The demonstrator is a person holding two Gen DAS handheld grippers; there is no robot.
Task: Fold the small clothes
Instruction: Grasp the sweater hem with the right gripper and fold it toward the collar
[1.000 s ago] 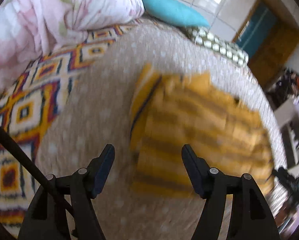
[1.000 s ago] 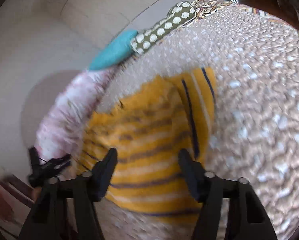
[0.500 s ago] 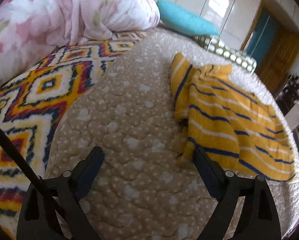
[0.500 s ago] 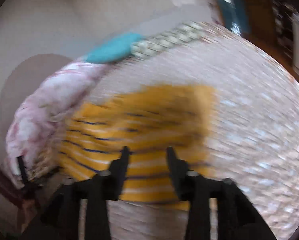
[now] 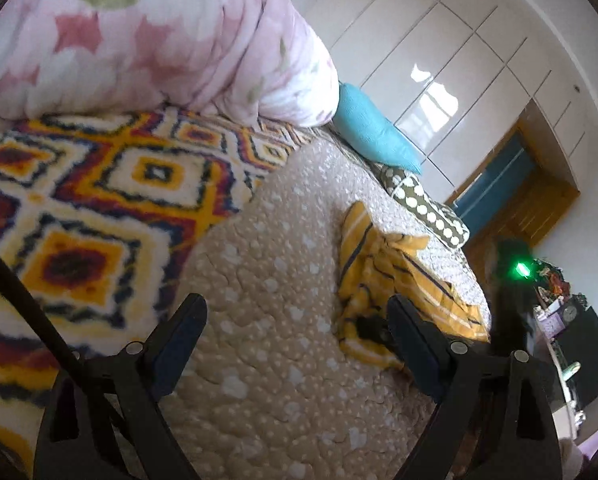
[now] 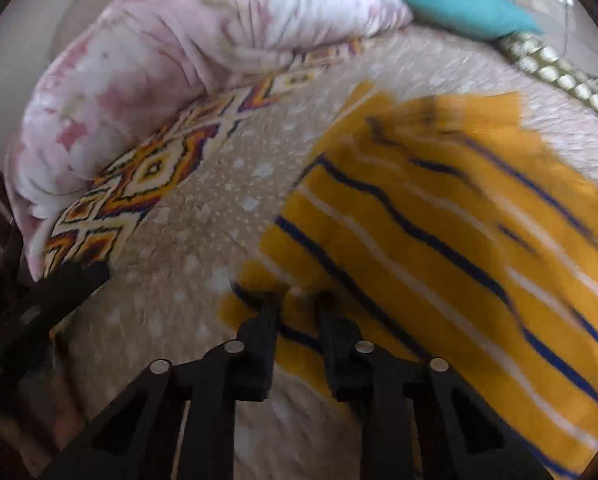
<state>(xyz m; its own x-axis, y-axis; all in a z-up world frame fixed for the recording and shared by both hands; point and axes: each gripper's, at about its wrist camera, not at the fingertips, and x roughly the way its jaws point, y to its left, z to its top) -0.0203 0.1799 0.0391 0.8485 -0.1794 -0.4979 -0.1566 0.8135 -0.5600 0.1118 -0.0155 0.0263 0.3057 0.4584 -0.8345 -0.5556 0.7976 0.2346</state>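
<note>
A small yellow garment with blue and white stripes point(image 5: 383, 276) lies rumpled on the beige dotted bed cover point(image 5: 275, 288). My left gripper point(image 5: 295, 328) is open and empty, over the cover to the left of the garment. In the right wrist view the garment point(image 6: 459, 220) fills the right half, blurred. My right gripper point(image 6: 297, 300) has its jaws narrowed around the garment's near corner and appears shut on it. The other gripper point(image 6: 51, 292) shows at the left edge.
A pink floral duvet point(image 5: 147, 36) and a bright diamond-patterned blanket point(image 5: 83, 208) lie to the left. A teal pillow point(image 5: 371, 132) and a polka-dot cushion point(image 5: 423, 208) sit at the far end. Wardrobe doors and a wooden door stand beyond the bed.
My left gripper has opened wider and drawn back left, away from the garment. My right gripper has closed its jaws and come down onto the garment's near corner.
</note>
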